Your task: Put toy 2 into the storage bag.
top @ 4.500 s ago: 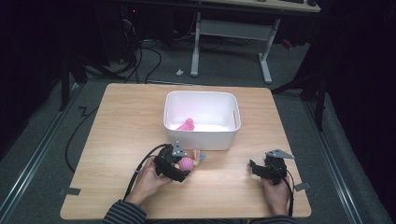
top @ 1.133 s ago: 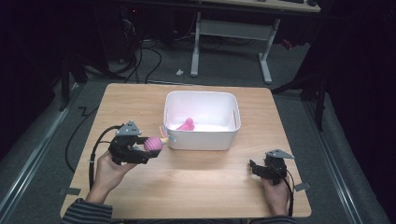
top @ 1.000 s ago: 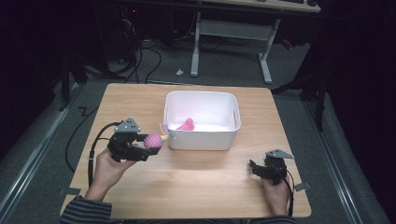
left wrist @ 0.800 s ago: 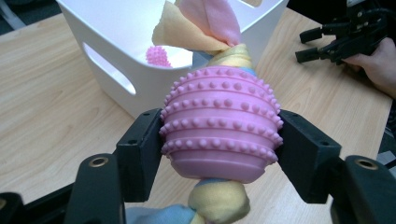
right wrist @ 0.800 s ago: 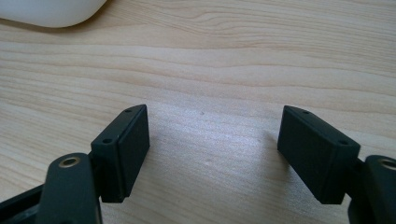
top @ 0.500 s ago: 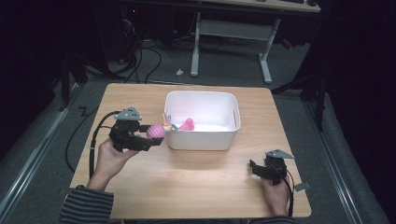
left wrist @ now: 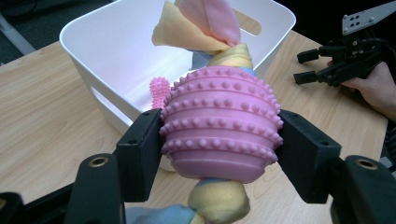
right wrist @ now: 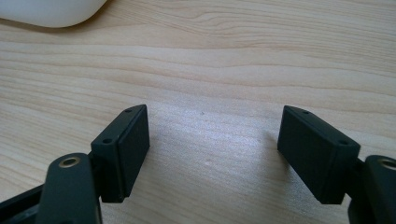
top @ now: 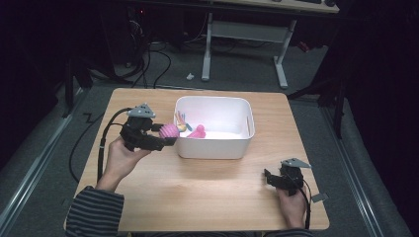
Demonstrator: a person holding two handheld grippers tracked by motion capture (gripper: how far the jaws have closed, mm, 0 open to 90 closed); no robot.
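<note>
Pink knobbly toy (left wrist: pixel 219 123) sits clamped in left claw (top: pixel 165 136) beside white bin (top: pixel 247 143) holding a small pink toy (top: pixel 198 132); right claw (right wrist: pixel 212 149) gapes.

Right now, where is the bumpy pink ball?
In the high view the ball is at the table's left side, clamped in the left gripper just outside the white bin's left wall, near the rim.

No readable text, labels, brands, numbers or signs on any surface in these views.
</note>
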